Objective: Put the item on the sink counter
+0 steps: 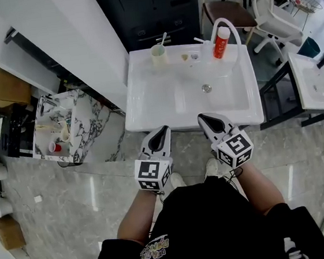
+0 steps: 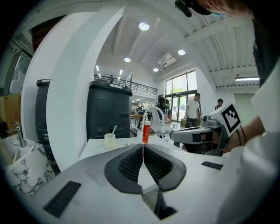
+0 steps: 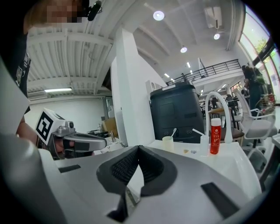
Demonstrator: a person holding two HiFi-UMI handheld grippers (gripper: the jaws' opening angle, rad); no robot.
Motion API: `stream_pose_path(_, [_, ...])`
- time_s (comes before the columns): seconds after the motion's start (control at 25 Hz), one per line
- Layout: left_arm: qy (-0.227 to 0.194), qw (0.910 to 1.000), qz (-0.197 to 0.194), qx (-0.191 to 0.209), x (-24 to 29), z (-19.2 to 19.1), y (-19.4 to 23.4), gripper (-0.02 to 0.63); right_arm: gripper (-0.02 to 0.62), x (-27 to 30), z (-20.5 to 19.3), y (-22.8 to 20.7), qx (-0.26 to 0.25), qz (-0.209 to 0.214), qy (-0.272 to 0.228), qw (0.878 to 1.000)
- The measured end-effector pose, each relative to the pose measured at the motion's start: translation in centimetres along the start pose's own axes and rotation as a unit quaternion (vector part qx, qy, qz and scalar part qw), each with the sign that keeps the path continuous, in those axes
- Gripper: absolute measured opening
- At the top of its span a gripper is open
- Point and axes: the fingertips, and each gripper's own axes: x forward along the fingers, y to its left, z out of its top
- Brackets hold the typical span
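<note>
Floor [image 1: 99, 191]: grey marbled tiles. They run wide open to the left of the person and in a strip between the side table and the sink bench.
Wall [image 1: 64, 32]: a white slab running diagonally. Its near corner ends close to the back left corner of the sink bench.
Sink bench [image 1: 148, 113]: a white, square-edged unit straight ahead of the person. The basin is sunk in its right part, and a flat white strip lies to the left of it.
Dark cabinet [image 1: 148, 11]: it stands right behind the back edge of the sink bench.
Second sink [image 1: 320, 87]: it is off to the right, with a black frame between it and the sink bench.
Side table [image 1: 83, 126]: marble-patterned and cluttered, standing left of the sink bench with floor between them.
Left hand-held gripper [image 1: 162, 133]: its jaws are pressed together with nothing between them. Its tip is at the front rim of the sink bench.
Right hand-held gripper [image 1: 206, 118]: its jaws are likewise together and empty. Its tip lies just over the front rim, near the basin's front edge.
Faucet [image 1: 219, 23]: a white arch on the back ledge.
Cup [image 1: 158, 55]: pale, with a stick in it, at the back left of the ledge.
Red bottle [image 1: 221, 44]: upright on the back ledge under the faucet's arch, well apart from both grippers.
Drain [image 1: 206, 88]: at the back of the basin floor.
</note>
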Motion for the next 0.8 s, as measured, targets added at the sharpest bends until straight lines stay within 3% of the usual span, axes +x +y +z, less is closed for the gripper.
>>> stream_pose_path(0.8, [-0.007,1.0,-0.001,0.001,-0.78,0.14,-0.26,0.018,0.054,-0.67,-0.1,0.36,-0.001,-0.008,-0.003,1.0])
